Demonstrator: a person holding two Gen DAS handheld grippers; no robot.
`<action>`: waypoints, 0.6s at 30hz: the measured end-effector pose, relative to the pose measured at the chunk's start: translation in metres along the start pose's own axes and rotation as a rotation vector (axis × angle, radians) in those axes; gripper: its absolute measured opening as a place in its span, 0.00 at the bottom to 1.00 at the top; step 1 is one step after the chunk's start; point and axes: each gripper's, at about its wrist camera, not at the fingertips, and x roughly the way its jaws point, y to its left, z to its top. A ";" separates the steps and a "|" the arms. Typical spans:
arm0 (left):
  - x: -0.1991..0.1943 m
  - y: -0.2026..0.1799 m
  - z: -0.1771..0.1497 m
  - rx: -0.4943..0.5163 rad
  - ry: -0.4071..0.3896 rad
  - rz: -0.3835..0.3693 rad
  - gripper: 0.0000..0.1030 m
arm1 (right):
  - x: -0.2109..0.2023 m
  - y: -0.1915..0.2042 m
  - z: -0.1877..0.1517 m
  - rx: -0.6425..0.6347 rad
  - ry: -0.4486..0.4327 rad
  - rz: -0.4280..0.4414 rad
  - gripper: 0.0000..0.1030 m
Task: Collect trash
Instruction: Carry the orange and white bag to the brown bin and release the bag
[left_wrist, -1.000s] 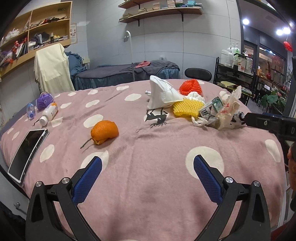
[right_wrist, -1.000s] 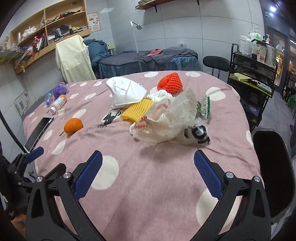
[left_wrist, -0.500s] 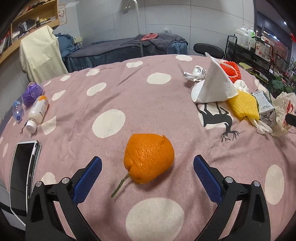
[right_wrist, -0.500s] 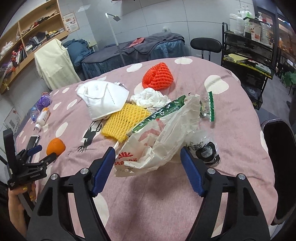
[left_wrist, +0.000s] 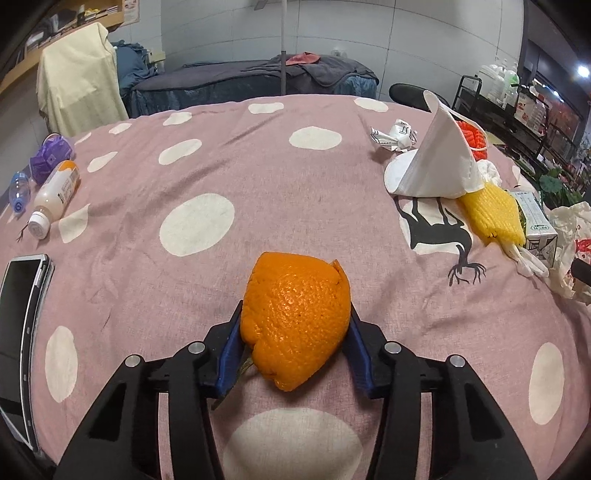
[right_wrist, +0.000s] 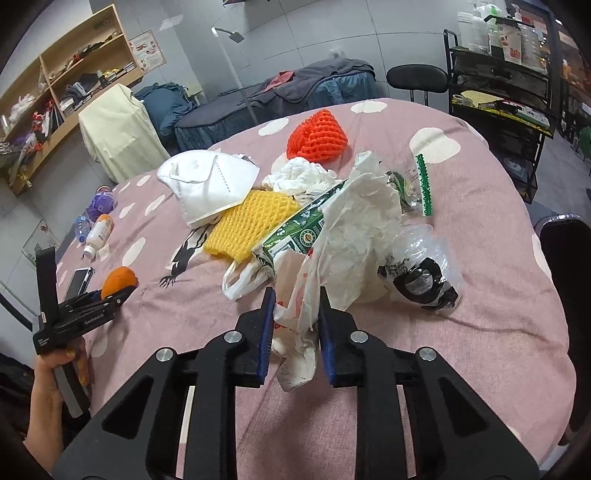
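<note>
An orange (left_wrist: 295, 295) with a torn edge and a short stem lies on the pink spotted cloth (left_wrist: 258, 184). My left gripper (left_wrist: 295, 314) is closing around it, and both blue pads press on its sides. In the right wrist view, my right gripper (right_wrist: 295, 295) is closing on the near edge of a crumpled white plastic bag (right_wrist: 354, 236), which is pinched between its pads. A green carton (right_wrist: 299, 229) sticks out of the bag. The left gripper (right_wrist: 110, 295) also shows far left, in a person's hand.
Around the bag lie a white mask (right_wrist: 207, 181), a yellow foam net (right_wrist: 251, 221), a red foam net (right_wrist: 317, 136), tissue (right_wrist: 303, 177) and a clear wrapper with a black ring (right_wrist: 421, 273). A phone (left_wrist: 18, 295) and a bottle (left_wrist: 55, 195) lie at the left edge.
My left gripper moved up to the orange and closed on it. My right gripper came forward to the plastic bag and closed on its edge.
</note>
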 end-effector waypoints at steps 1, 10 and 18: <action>-0.002 -0.001 -0.001 0.000 -0.008 0.003 0.46 | -0.005 0.001 0.000 -0.014 -0.016 0.001 0.18; -0.042 -0.025 -0.012 -0.030 -0.110 -0.041 0.44 | -0.038 0.000 -0.009 -0.062 -0.070 0.054 0.16; -0.085 -0.065 -0.025 -0.061 -0.212 -0.126 0.44 | -0.069 -0.001 -0.021 -0.112 -0.112 0.094 0.16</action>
